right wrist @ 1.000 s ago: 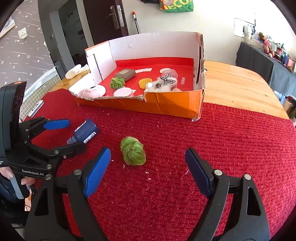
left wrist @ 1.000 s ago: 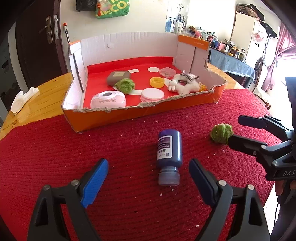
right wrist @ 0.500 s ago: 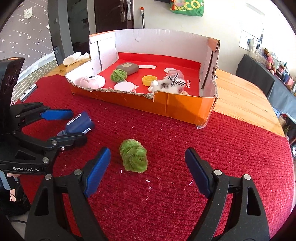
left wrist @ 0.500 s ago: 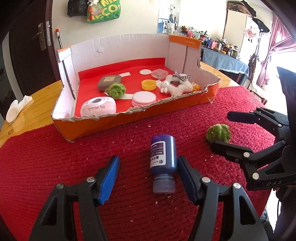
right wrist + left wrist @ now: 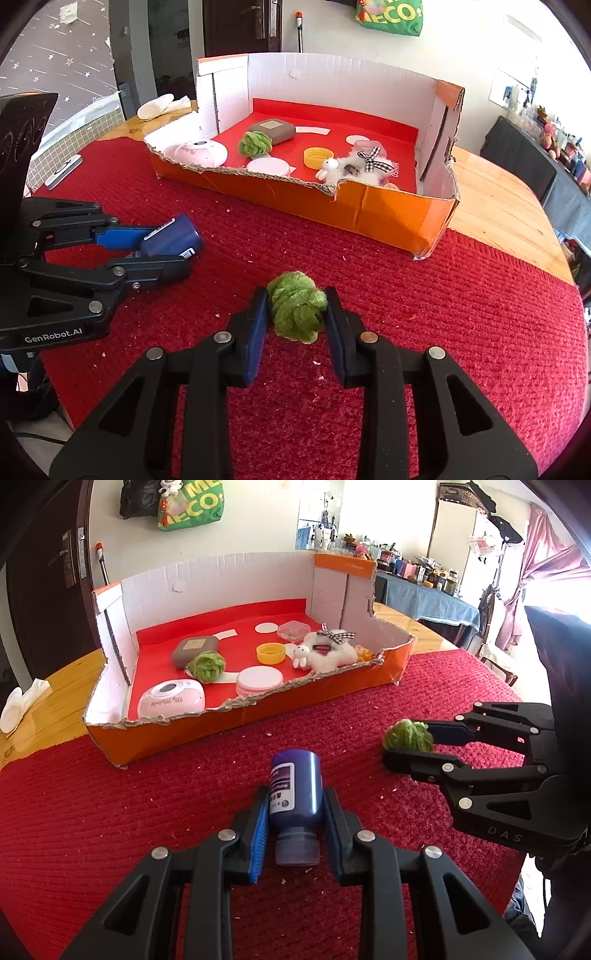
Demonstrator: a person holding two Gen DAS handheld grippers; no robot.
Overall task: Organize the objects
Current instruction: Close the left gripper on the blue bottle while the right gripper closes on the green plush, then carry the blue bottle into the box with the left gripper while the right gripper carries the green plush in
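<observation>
Left wrist: blue bottle (image 5: 295,792) label unreadable; right gripper (image 5: 397,746) body cut off.

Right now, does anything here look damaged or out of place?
Yes. The orange cardboard box has a torn, ragged front edge, as if ripped down by hand. Small pale crumbs lie scattered over the red mat. The blue bottle lies on its side, not upright.

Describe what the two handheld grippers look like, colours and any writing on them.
Both are black plastic scissor-link frames with silver rivets and blue pads inside the fingers. The left gripper shows white "GenRobot.AI" lettering in the right wrist view; the right gripper carries "DAS" lettering in the left wrist view. Each has a black boxy housing behind. No cables or sleeves are clearly visible.
</observation>
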